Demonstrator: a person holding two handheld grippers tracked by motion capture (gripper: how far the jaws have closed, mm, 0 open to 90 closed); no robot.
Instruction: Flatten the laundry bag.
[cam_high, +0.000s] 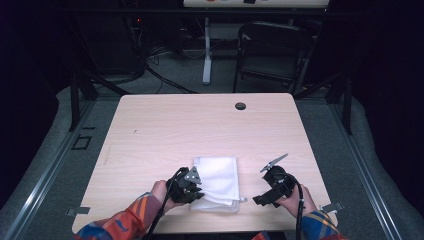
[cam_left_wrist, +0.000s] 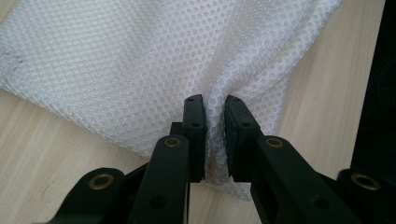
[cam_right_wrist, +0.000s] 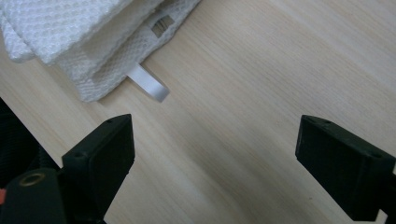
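Folded white mesh-weave cloth (cam_high: 218, 181) lies low centre of the high view, on the pale wood-grain table (cam_high: 165, 130). Left gripper (cam_left_wrist: 214, 140), lower centre of its own view, has jaws pressed together on a puckered fold of the cloth. Right gripper (cam_right_wrist: 215, 158) has jaws spread wide above bare table, with the cloth's white ribbon loop (cam_right_wrist: 148, 84) at upper left.

Left claw (cam_high: 196, 184) hides cloth (cam_high: 218, 181) edge; label (cam_right_wrist: 159, 24) print too small.
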